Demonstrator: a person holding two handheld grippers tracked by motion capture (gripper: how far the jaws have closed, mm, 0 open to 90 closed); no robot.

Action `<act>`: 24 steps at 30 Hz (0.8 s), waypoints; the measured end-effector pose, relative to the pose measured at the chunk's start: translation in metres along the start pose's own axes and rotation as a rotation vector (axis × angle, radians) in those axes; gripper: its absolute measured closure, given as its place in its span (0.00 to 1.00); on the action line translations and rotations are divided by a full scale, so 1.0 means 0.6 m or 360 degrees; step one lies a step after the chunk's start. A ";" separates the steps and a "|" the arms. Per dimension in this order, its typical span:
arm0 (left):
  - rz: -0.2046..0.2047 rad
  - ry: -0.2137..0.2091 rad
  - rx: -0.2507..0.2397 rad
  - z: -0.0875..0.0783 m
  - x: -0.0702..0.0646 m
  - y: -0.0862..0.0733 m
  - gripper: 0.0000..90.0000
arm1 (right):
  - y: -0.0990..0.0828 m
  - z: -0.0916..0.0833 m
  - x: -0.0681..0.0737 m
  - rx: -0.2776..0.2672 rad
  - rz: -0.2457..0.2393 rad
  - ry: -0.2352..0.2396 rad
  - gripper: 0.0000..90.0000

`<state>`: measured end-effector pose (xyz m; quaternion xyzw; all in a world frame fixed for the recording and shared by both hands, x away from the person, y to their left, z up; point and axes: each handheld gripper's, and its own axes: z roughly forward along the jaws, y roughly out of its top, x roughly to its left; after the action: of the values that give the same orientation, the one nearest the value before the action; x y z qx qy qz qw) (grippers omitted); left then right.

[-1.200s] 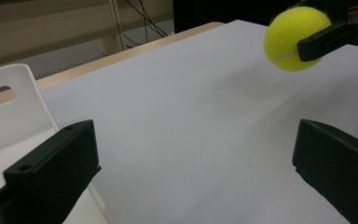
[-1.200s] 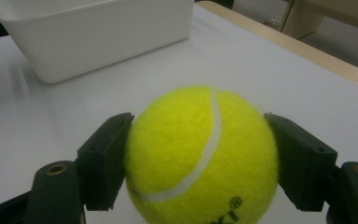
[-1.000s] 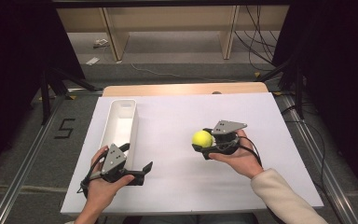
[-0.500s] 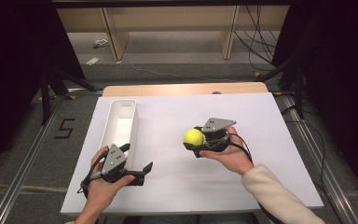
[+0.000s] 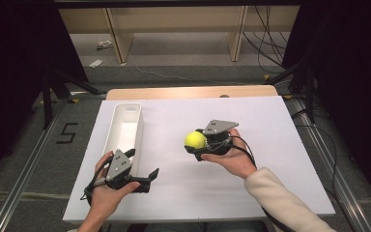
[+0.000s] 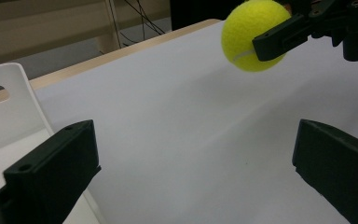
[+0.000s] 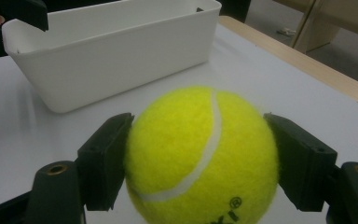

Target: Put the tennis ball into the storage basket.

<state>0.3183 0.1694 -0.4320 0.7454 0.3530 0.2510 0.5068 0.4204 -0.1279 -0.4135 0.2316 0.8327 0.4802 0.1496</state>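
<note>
Tongs of the right hand (image 5: 198,143) are clenched on a yellow tennis ball (image 5: 194,139), one black jaw on each side of it, as the right gripper view shows clearly (image 7: 200,158). The ball is lifted above the white desk (image 5: 270,145), a little to the 3 o'clock side of the desk's middle, and it does not touch the surface; in the left gripper view it hangs in the air with a soft shadow under it (image 6: 256,35).

The left tongs (image 5: 145,176) are released, with the jaws standing wide apart and nothing between them. They rest near the 7 o'clock corner of the desk, just beside the near end of a long white bin (image 5: 125,128), which lies on the 9 o'clock side and looks empty as far as its inside is visible.

I judge the ball as light and a little springy. Its felt cover should give good friction, so it is not slippery and not fragile. Because it is round, it can roll away if it is set down freely. The best hold is across the widest part, with the jaws opposite each other, as they are now. A hold nearer the top or bottom could squeeze it out.
</note>
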 end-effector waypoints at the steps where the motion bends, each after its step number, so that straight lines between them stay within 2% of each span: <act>1: -0.0002 0.0000 0.0001 0.000 0.000 0.000 0.00 | 0.003 0.003 0.001 -0.0005 0.0004 0.0007 0.31; 24: -0.0003 0.0009 -0.0011 -0.003 0.002 0.002 0.00 | 0.023 0.023 0.009 -0.0030 0.0003 0.0016 0.31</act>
<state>0.3179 0.1708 -0.4304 0.7426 0.3543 0.2537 0.5085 0.4255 -0.1090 -0.4084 0.2286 0.8286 0.4894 0.1471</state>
